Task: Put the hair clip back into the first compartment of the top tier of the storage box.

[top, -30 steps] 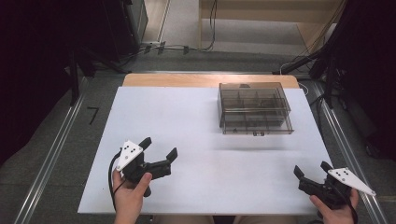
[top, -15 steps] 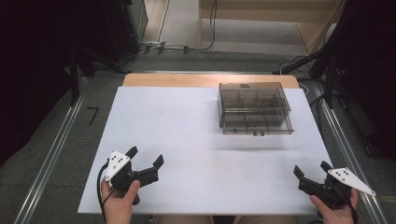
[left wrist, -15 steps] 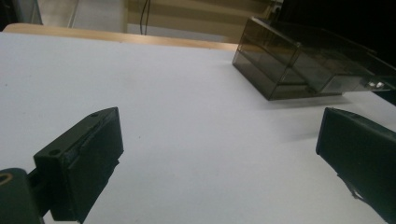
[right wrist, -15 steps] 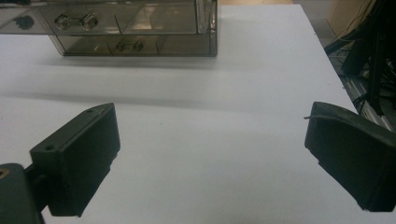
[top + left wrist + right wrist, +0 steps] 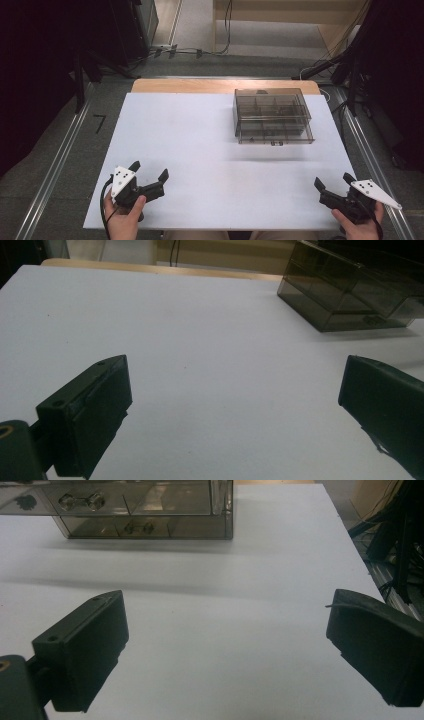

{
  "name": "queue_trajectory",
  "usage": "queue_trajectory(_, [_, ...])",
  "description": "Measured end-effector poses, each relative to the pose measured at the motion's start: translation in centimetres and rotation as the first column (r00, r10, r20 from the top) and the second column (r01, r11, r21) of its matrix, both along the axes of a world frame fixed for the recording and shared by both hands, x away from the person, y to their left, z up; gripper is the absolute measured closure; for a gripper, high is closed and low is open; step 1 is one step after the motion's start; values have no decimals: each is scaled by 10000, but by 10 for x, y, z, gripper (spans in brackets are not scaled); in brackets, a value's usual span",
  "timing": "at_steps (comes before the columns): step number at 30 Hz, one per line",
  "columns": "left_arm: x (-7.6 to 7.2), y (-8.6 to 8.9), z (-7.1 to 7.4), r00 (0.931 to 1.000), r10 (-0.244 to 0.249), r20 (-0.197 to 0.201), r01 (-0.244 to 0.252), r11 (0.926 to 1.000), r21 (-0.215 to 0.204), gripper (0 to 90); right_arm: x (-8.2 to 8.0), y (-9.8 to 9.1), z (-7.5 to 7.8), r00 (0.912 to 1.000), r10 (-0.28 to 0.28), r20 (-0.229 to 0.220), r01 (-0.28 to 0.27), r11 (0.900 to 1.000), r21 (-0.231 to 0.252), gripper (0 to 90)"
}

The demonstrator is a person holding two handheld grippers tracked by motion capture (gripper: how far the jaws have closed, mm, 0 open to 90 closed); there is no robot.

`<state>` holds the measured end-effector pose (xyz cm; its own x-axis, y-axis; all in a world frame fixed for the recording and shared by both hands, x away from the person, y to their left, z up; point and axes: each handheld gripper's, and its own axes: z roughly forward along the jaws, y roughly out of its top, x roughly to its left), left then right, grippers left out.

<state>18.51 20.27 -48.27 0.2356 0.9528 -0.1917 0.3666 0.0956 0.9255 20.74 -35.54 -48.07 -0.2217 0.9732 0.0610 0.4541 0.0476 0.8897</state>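
The white surface [image 5: 210, 150] is the biggest thing. A see-through brown box [image 5: 272, 116] with little drawers sits on its far right part. The left tongs [image 5: 148, 171] are at the near left edge, wide apart and holding nothing. The right tongs [image 5: 334, 181] are at the near right corner, wide too, well apart from the box.

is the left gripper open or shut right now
Open. The left gripper rests at the table's near left edge, jaws wide apart with bare white surface between them and nothing held.
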Motion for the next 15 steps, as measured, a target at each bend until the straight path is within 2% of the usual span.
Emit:
queue_trajectory(5, [1, 4, -4, 10000, 68, 54, -68, 10000, 26, 9, 0, 0, 0, 10000, 7, -20, -7, 10000, -7, 18])
queue_trajectory(15, [5, 12, -13, 9994, 272, -207, -272, 9996, -21, 9, 1, 0, -1, 10000, 13, -59, -14, 10000, -53, 18])
